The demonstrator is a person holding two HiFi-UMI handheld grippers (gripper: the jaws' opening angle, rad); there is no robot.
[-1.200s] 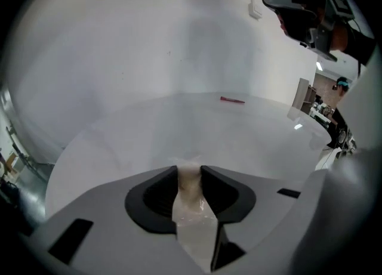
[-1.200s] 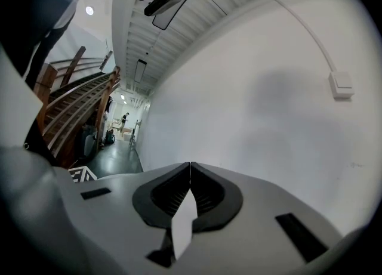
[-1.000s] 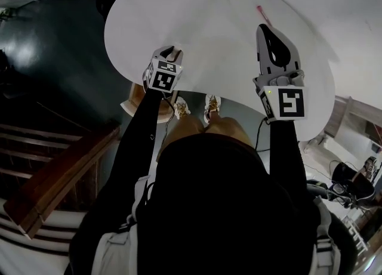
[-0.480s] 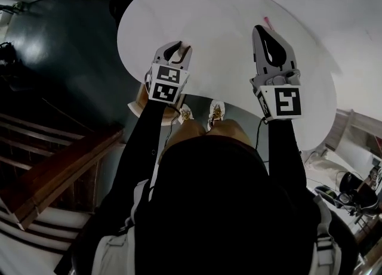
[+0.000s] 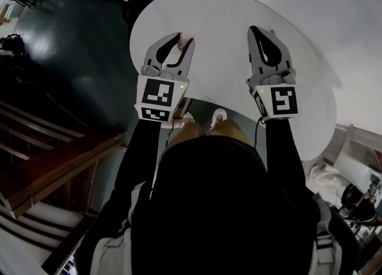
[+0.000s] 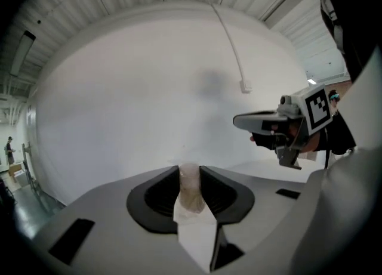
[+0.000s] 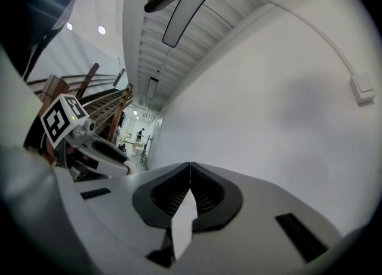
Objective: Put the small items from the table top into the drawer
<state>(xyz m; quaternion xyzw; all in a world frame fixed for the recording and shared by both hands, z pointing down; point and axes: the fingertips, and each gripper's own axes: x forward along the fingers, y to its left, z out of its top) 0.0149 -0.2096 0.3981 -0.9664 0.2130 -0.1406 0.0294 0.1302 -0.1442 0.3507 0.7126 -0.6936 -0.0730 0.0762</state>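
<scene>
My left gripper (image 5: pixel 183 41) hangs above the left part of the round white table (image 5: pixel 221 23). It is shut on a small pale, pinkish item (image 6: pixel 190 185), whose tip shows between the jaws in the head view (image 5: pixel 187 40). In the left gripper view the item stands upright between the two dark pads. My right gripper (image 5: pixel 253 30) is held level over the right part of the table, shut with nothing in it (image 7: pixel 190 175). A small pink item (image 5: pixel 272 31) lies on the table just beyond the right gripper's tip.
A tan sliver of the drawer (image 5: pixel 183 107) shows under the table's near edge, mostly hidden by my left gripper. Dark floor and wooden stairs (image 5: pixel 54 166) lie to the left. A white wall with a cable and socket box (image 6: pixel 245 87) stands behind the table.
The left gripper has risen from the table's near edge and levelled out, still shut on the pale item. The right gripper has shifted slightly.
</scene>
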